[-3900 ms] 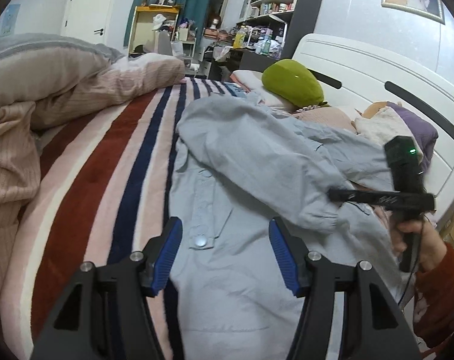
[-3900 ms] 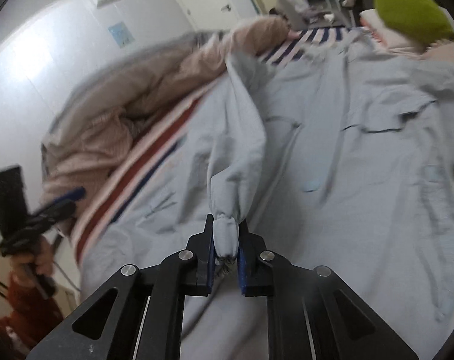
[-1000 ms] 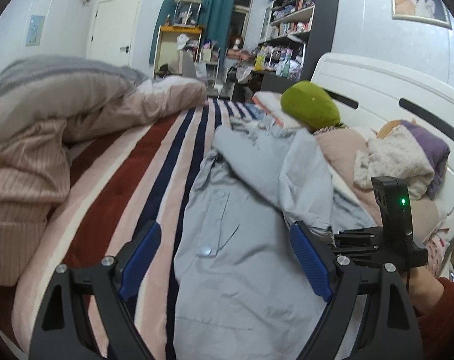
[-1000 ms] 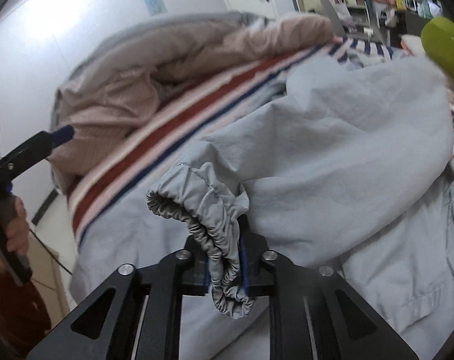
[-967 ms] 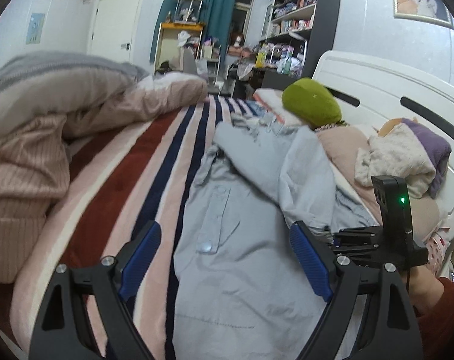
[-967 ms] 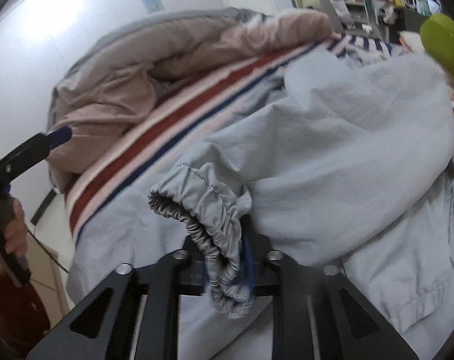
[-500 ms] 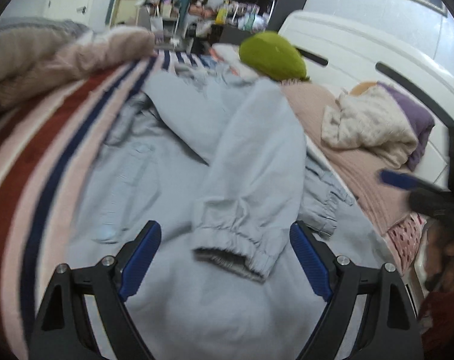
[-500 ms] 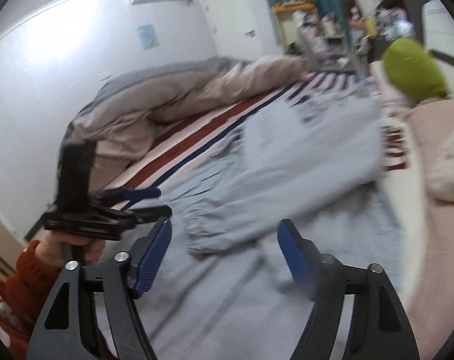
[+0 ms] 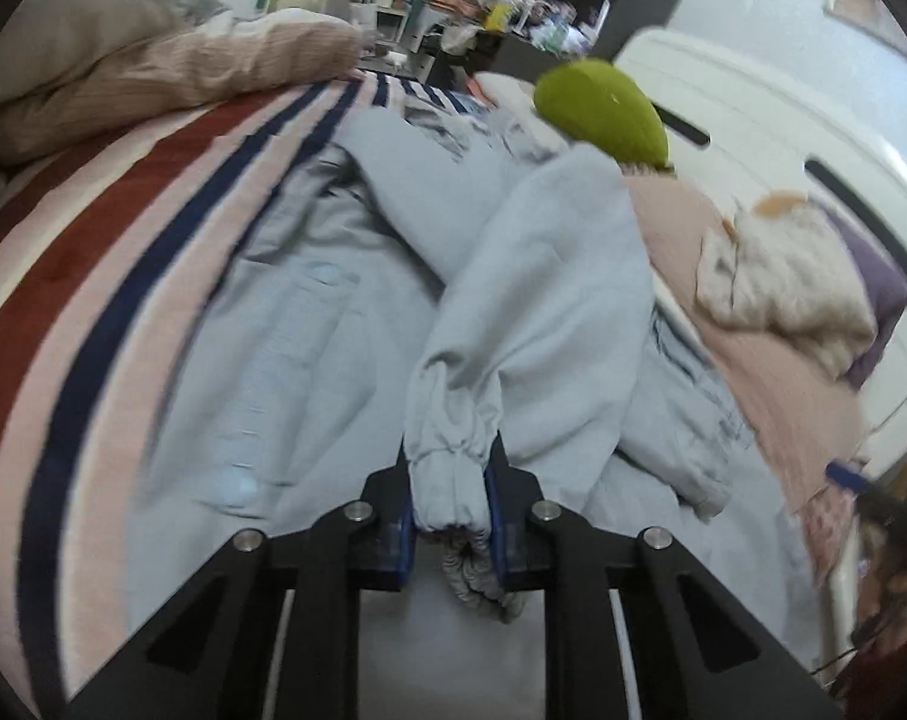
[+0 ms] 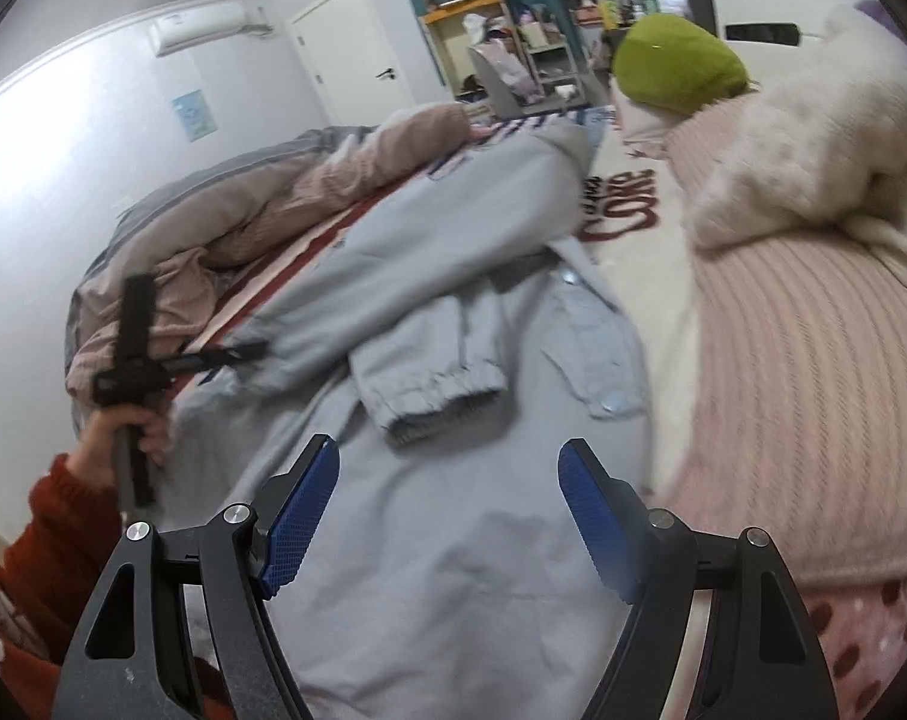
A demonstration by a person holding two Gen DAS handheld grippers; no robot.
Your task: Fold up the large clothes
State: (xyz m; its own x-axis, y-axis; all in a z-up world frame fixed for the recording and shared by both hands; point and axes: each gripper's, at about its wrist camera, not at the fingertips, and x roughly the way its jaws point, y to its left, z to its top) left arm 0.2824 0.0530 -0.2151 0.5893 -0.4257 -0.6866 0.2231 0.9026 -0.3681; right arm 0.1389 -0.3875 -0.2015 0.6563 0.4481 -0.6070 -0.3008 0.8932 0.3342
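The left gripper [image 9: 450, 501] is closing on the elastic cuff [image 9: 453, 480] of a pale grey-blue cotton jacket [image 9: 309, 372], its blue pads pinching the gathered fabric between them; the sleeve runs away from the jaws toward 12 o'clock in the left wrist view. The jacket lies spread on a bed covered by a red, pink and navy striped blanket [image 9: 93, 276], with a lime-green round cushion [image 9: 603, 111] near the white headboard [image 9: 771, 138] at 1 o'clock. The right gripper [image 10: 447, 522] hovers released above the jacket's lower body, its jaws spread wide with nothing between them; the other sleeve's cuff [image 10: 447, 405] lies folded across the jacket just beyond, at 12 o'clock. At 9 o'clock in the right wrist view, a hand [image 10: 123, 432] in a red knitted sleeve [image 10: 51, 552] grips the left tool's handle.
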